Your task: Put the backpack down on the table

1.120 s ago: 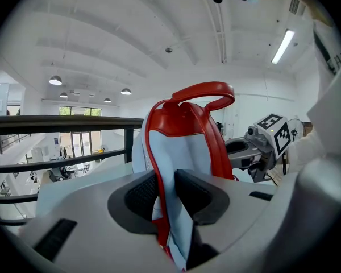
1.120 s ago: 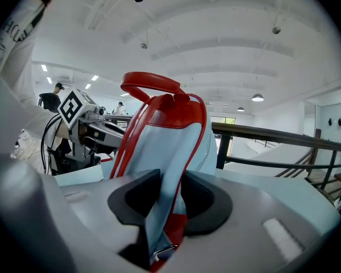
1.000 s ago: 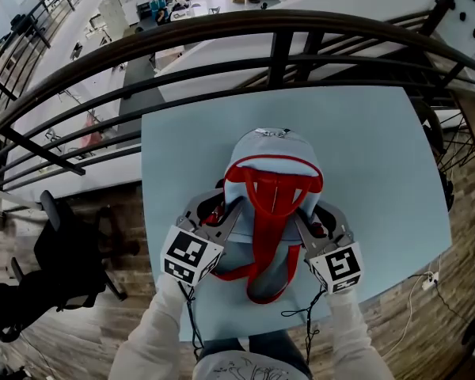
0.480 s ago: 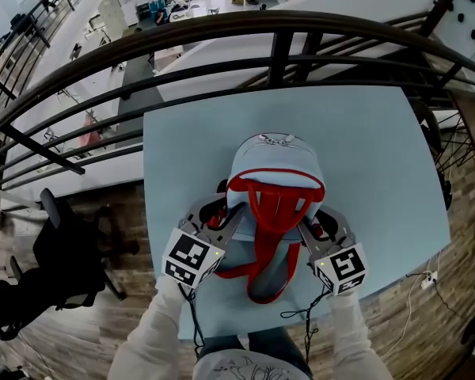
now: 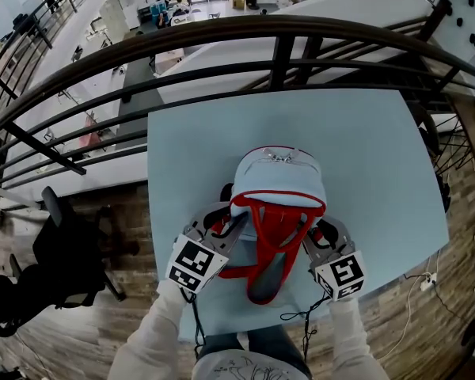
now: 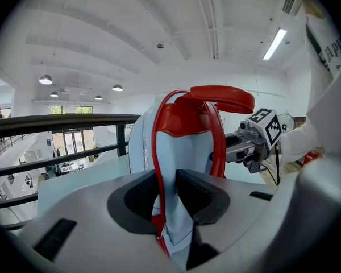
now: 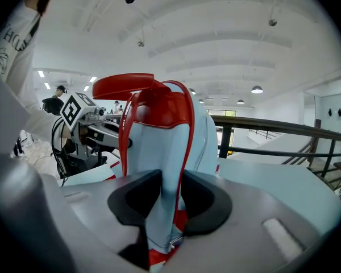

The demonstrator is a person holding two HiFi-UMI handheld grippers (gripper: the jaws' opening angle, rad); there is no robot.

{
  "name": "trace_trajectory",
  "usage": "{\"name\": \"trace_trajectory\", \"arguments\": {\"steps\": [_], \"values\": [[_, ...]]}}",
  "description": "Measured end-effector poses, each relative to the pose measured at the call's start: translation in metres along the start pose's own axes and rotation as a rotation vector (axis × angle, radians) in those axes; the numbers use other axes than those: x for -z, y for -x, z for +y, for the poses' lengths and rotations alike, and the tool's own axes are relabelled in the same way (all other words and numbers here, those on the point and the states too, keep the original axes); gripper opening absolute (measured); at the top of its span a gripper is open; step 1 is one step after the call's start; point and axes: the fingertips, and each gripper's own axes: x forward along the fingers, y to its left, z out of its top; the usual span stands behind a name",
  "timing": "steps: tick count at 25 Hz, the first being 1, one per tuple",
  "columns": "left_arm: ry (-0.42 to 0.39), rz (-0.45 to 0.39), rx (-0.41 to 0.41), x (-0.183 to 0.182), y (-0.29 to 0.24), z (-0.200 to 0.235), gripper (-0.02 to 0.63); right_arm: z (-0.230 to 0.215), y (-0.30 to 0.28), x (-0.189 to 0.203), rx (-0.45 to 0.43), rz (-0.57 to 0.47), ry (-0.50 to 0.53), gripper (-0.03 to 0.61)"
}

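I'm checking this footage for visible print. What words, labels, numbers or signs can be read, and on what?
"APP": on the person's white top in the left gripper view, cut off at the picture's edge.
Letters on that top in the right gripper view: too warped and cut off to read.
On the marker cubes: black and white square patterns only, no letters.
On the backpack: no label or brand can be read.
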Motion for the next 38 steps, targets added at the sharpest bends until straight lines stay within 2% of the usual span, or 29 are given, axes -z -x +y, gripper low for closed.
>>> {"name": "trace_trajectory", "arguments": {"steps": [12, 24, 31, 38], "values": [[-0.007, 0.021, 0.008, 0.013, 0.018, -0.020, 0.109, 0.017, 0.020, 0.013, 0.024, 0.021, 0.007, 0.123], [0.071, -0.018, -0.059, 0.008, 0.020, -0.017, 0.114, 0.011, 0.022, 0.008, 0.110, -0.007, -0.053, 0.155], [0.149, -0.077, -0.110, -0.001, 0.044, -0.007, 0.114, 0.012, 0.042, -0.008, 0.165, -0.059, -0.070, 0.175], [0.218, -0.210, -0.188, -0.042, 0.089, 0.008, 0.114, 0.013, 0.069, -0.045, 0.230, -0.148, -0.122, 0.175]]}}
